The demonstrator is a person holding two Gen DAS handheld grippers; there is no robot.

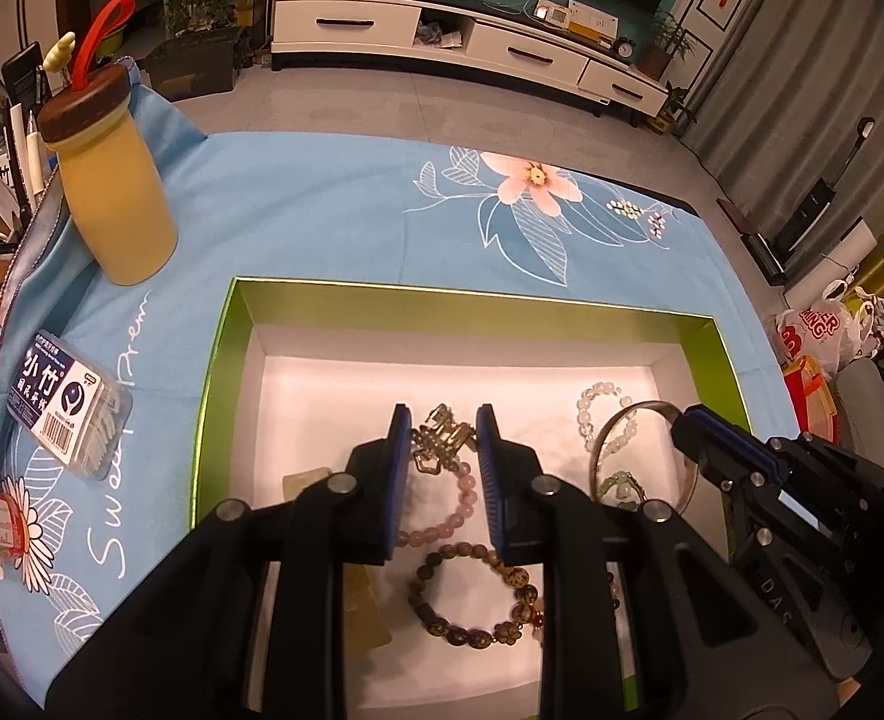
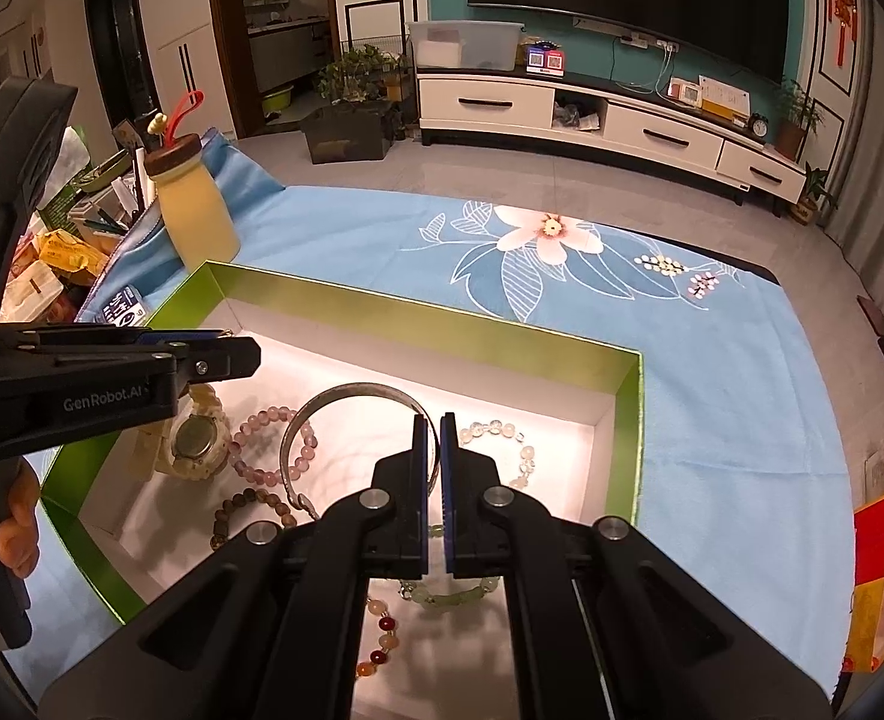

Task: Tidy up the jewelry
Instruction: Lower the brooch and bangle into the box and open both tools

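The right gripper (image 2: 440, 420) is pinching the rigid silver metal bangle (image 2: 345, 391) by its thin, slippery rim — light but apt to swivel — while the left gripper (image 1: 443, 414) is hovering unclenched over the pink bead bracelet (image 1: 463, 501).

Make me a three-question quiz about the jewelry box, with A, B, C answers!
1. Where is the yellow bottle?
A. in the box
B. on the blue cloth
C. on the floor

2. What colour are the box walls outside?
A. green
B. red
C. black

3. What are the right tongs doing?
A. gripping the silver bangle
B. wide open
C. lifting the watch

Answers:
1 B, the bottle stands on the cloth beyond the box.
2 A, the rim and walls are green.
3 A, the jaws are closed on the bangle's edge; the left tongs are the open ones.
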